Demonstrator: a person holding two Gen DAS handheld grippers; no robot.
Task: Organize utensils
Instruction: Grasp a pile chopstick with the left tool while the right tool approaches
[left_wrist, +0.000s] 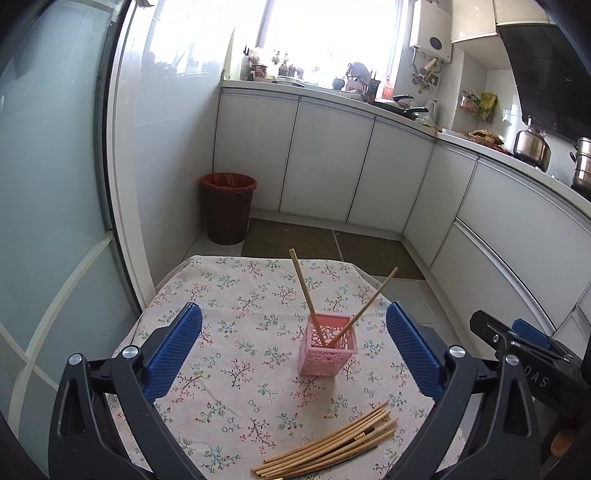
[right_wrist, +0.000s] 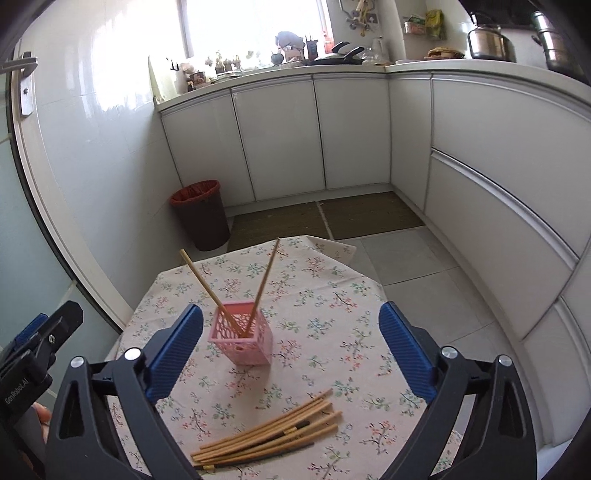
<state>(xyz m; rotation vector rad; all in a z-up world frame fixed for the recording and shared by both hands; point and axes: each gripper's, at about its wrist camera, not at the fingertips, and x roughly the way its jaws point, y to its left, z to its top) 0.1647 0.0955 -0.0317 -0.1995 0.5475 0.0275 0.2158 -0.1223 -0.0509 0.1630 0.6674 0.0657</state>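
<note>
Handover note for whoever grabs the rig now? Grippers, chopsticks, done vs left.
Left gripper: open, empty.
Right gripper: open, empty.
Pink holder stands upright on the floral tablecloth, with two chopsticks leaning apart inside it.
Loose chopstick pile lies on the cloth nearer the grippers than the holder, at least one dark piece in it.
Left: move the pile into the holder.

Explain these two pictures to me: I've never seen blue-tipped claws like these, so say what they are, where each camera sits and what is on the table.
Each picture comes from a camera mounted on a hand-held two-finger gripper, looking forward between its blue fingers. One shows the left gripper, the other the right gripper. Both stand wide open and hold nothing. On the floral tablecloth stands a pink lattice holder with two chopsticks leaning in it. A loose pile of chopsticks lies nearer the cameras.
</note>
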